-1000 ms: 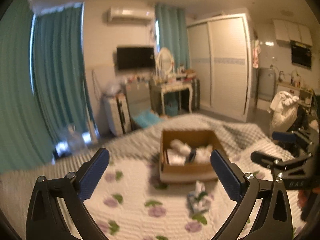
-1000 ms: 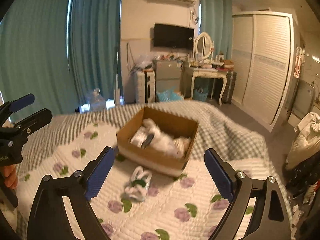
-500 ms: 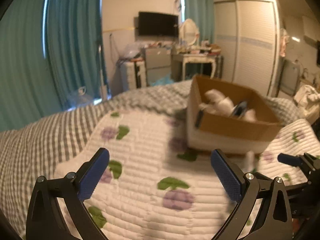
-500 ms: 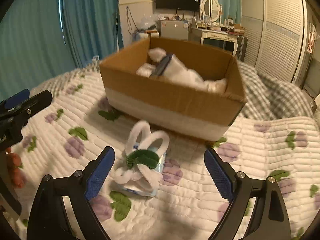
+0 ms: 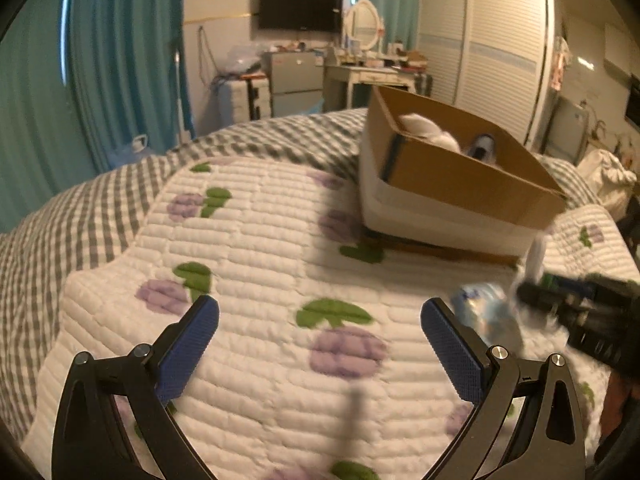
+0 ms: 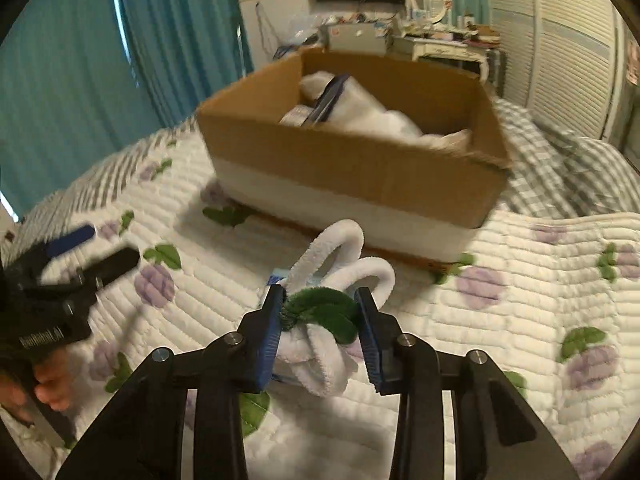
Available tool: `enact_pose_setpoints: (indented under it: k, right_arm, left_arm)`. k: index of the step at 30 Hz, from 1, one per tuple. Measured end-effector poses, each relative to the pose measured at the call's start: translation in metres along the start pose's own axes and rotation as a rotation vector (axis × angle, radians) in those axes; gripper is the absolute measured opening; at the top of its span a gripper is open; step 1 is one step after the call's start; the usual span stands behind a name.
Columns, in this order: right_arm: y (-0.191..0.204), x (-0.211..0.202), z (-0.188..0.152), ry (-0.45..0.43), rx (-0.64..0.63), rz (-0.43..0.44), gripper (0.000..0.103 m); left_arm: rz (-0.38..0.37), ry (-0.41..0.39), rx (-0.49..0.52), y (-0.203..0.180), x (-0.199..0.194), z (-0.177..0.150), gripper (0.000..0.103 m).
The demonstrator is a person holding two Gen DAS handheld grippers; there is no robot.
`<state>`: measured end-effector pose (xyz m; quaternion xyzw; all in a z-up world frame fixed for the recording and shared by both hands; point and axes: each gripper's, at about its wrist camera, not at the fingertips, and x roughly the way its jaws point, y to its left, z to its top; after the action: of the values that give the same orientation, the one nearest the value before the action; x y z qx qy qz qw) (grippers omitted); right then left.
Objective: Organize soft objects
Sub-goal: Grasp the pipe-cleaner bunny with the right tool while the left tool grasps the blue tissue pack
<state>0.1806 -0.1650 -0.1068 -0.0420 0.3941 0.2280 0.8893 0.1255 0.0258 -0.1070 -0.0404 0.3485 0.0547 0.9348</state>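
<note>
A white fuzzy looped soft toy with a green twisted band (image 6: 324,312) lies on a white quilted bedspread printed with purple flowers and green leaves (image 6: 520,300), just in front of an open brown cardboard box with a white lower band (image 6: 360,168). The right gripper (image 6: 320,316), black with blue pads, has its fingers drawn narrow on either side of the green band, touching or nearly touching it. The box, on the far side of the toy, already holds white soft items.

The left gripper (image 5: 320,336) hovers over bare quilt to the left with its fingers wide and nothing between them.

To do this grasp well, the fingers should likely pinch the firm green middle rather than the floppy loops. Then lift the toy clear of the near box wall before carrying it over.
</note>
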Motion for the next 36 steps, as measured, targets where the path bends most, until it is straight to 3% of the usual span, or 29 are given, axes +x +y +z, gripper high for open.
enact_pose_setpoints:
  k: [8, 13, 16, 22, 27, 30, 36]
  right_arm:
    - [-0.045, -0.038, -0.003, -0.053, 0.065, -0.089, 0.036]
    - [-0.055, -0.032, -0.004, -0.035, -0.004, -0.167, 0.036]
    - [-0.061, -0.023, -0.008, -0.006, -0.011, -0.156, 0.036]
    - [-0.07, -0.016, -0.01, 0.026, -0.003, -0.146, 0.036]
    - [-0.075, -0.013, -0.011, 0.045, 0.022, -0.131, 0.036]
    - [-0.073, -0.015, -0.012, 0.044, 0.022, -0.133, 0.036]
    - [-0.07, -0.024, -0.017, 0.019, 0.024, -0.125, 0.036]
  left_arm:
    - [-0.05, 0.043, 0.079, -0.058, -0.016, -0.007, 0.102]
    - [-0.033, 0.097, 0.094, -0.093, -0.005, 0.003, 0.101]
    - [-0.036, 0.126, 0.064, -0.108, 0.01, 0.006, 0.101]
    - [-0.059, 0.203, 0.006, -0.122, 0.044, -0.007, 0.084]
    - [-0.066, 0.231, 0.057, -0.132, 0.059, -0.02, 0.083]
    - [-0.087, 0.237, 0.088, -0.136, 0.061, -0.024, 0.057]
    - [-0.117, 0.223, 0.073, -0.13, 0.049, -0.021, 0.053]
